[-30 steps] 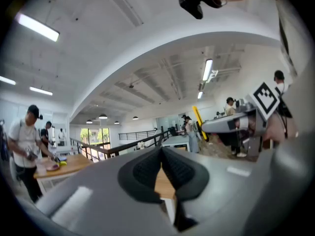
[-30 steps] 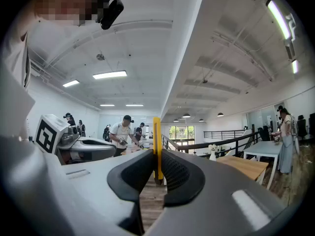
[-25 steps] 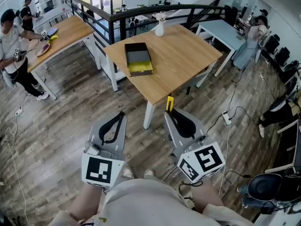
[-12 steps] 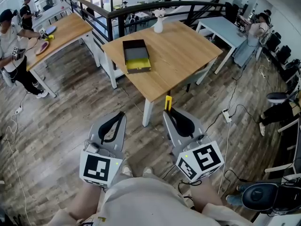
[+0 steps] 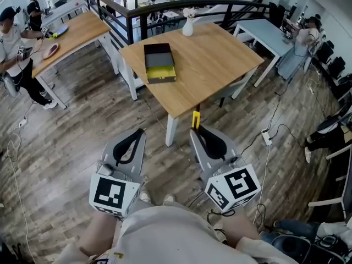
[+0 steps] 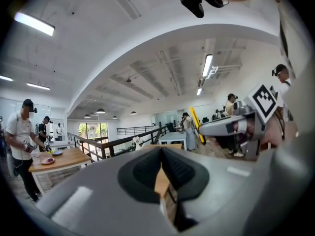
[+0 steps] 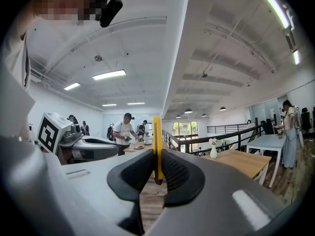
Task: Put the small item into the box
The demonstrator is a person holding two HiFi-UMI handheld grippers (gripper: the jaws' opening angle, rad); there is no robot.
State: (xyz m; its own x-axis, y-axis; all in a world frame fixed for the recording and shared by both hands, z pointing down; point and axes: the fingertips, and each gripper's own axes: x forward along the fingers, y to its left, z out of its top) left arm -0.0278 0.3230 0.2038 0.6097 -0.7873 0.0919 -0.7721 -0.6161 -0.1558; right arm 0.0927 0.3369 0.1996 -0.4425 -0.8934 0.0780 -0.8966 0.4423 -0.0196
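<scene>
Stick and box are well apart right now. The right gripper (image 5: pixel 196 130) is pinched tight on a small yellow stick (image 7: pixel 157 146). The stick is thin and long. It stands up out of the jaw tips and points forward, toward the table (image 5: pixel 220 70).

The box (image 5: pixel 158 63) sits on that table, near its left side. It is dark with a yellow front edge, and its open top faces up. Its long side runs away from the person. A white vase (image 5: pixel 188 26) stands at the far edge of the table, apart from the box.

From the right gripper, the box lies straight ahead and a little to the left. A strip of wood floor (image 5: pixel 82 131) lies between the person and the table. So I think the person has to walk closer first, then reach the right gripper forward and left over the box.

The left gripper (image 5: pixel 138 132) has its jaws closed, and nothing is between them. It is about as far from the box as the right one, but it carries nothing, so the right hand has the job.
</scene>
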